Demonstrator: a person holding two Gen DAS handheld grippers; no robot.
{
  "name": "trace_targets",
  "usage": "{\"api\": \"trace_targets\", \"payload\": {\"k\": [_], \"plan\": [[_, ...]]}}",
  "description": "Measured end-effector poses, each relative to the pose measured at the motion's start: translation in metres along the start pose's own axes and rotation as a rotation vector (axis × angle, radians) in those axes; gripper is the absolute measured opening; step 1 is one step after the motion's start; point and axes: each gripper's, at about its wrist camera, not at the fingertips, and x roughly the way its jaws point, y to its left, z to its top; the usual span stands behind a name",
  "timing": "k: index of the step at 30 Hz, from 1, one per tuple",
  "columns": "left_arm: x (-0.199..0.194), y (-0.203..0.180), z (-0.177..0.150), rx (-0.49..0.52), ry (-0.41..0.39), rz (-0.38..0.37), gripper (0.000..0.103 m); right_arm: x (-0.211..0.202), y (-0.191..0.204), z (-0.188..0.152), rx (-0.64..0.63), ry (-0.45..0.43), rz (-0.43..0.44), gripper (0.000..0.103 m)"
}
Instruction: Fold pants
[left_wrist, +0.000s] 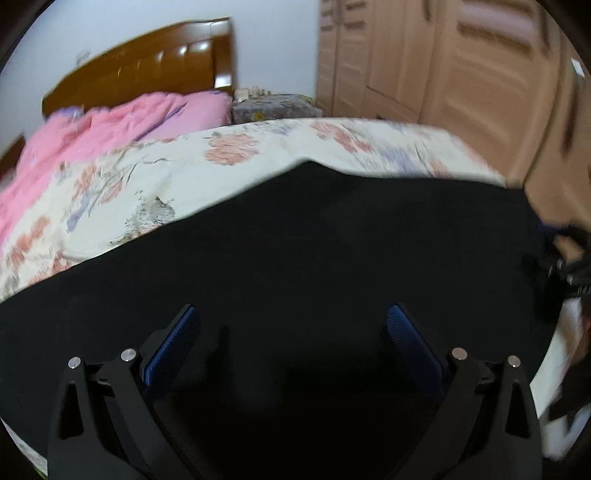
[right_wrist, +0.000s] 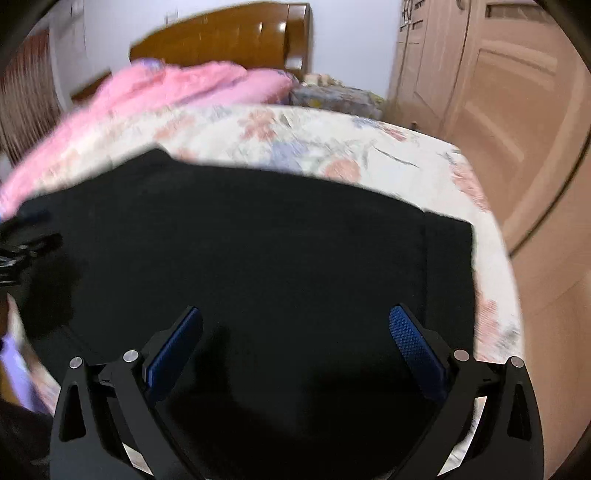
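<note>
While both jaws gape with nothing between them, my left gripper (left_wrist: 291, 317) and right gripper (right_wrist: 295, 317) hover over the black pants (left_wrist: 295, 240), spread flat on the near floral bedspread (left_wrist: 147, 177); pink quilt (left_wrist: 110, 125) far left.

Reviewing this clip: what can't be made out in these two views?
- Black pants: folds and seams lost in the dark cloth, both views; near edge hidden behind the left gripper.
- Items on the bedside stand: too small, blurred.
- Other gripper: cut off at the right view's left edge.
</note>
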Motion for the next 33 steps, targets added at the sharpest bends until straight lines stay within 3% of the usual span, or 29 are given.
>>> {"api": "trace_targets", "payload": {"k": [1,4,6,10,15,18,23,26,28,33], "plan": [[0.004,-0.004,-0.006,0.013,0.014,0.023,0.101,-0.005,-0.001,-0.006,0.007,-0.003,-0.018,0.098],[0.02,-0.002,-0.019,0.016,0.095,0.046,0.102,-0.024,-0.025,-0.024,0.124,-0.043,0.062,0.098],[0.021,0.01,-0.026,-0.033,0.078,0.005,0.102,-0.033,-0.044,-0.036,0.197,-0.061,0.071,0.098],[0.017,0.007,-0.021,-0.029,0.088,0.032,0.101,-0.04,-0.05,-0.038,0.25,-0.061,0.034,0.098],[0.02,0.001,-0.025,-0.012,0.092,0.037,0.102,-0.026,0.009,-0.015,0.101,-0.068,0.123,0.098],[0.022,0.011,-0.027,-0.043,0.077,0.009,0.102,0.009,0.038,-0.015,-0.019,0.038,0.053,0.099],[0.015,0.019,-0.029,-0.052,0.072,0.004,0.102,0.009,0.022,-0.021,-0.009,0.032,0.115,0.098],[-0.004,0.057,-0.022,-0.13,0.003,0.033,0.102,0.006,0.027,-0.014,0.005,0.056,0.069,0.098],[-0.001,0.086,-0.016,-0.175,0.011,0.076,0.102,-0.002,0.034,-0.008,0.015,0.024,0.014,0.098],[0.013,0.177,-0.013,-0.332,0.071,0.21,0.101,0.007,0.07,0.029,0.012,0.008,0.102,0.098]]}}
